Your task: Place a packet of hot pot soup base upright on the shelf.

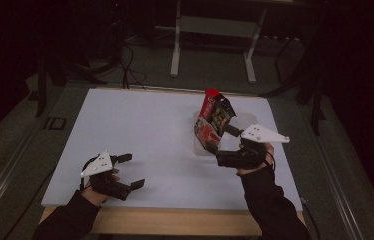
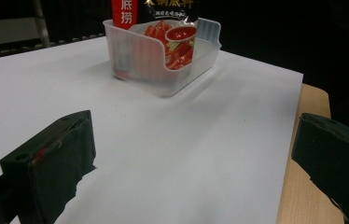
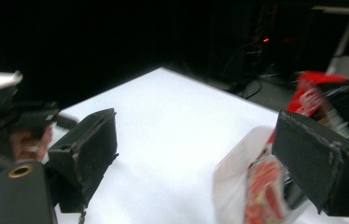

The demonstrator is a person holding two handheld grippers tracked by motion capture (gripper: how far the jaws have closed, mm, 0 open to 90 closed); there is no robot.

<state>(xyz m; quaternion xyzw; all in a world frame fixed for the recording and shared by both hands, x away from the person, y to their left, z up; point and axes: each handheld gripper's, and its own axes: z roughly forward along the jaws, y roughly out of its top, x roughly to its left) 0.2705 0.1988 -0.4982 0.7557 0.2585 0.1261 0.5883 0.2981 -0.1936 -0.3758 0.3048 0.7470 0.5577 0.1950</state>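
A clear plastic bin (image 1: 202, 145) stood on the white desk (image 1: 145, 135), toward its right edge and about midway between the far and near edges, and a red and black food packet (image 1: 214, 120) stood upright in it, its top leaning out above the rim. In the left gripper view the bin (image 2: 140, 60) showed a low scooped front wall, and the packet (image 2: 172, 32) inside carried printed pictures of red food and a strip of white characters on red. The right gripper (image 1: 225, 145) was held just beside the bin on its right side, near the desk's right edge, its jaws spread wide with nothing between them; one jaw reached toward the packet, though whether it touched it could not be told. In the right gripper view the bin (image 3: 238, 186) and packet (image 3: 312, 98) appeared blurred just beyond the right-hand jaw, with the white surface open between the two jaws. The left gripper (image 1: 130, 171) rested near the desk's near left corner, well apart from the bin, its jaws likewise wide and holding nothing, pointed across the desk toward the right. Each gripper had a grey three-cornered plate on top, and dark sleeves covered both forearms at the near edge.
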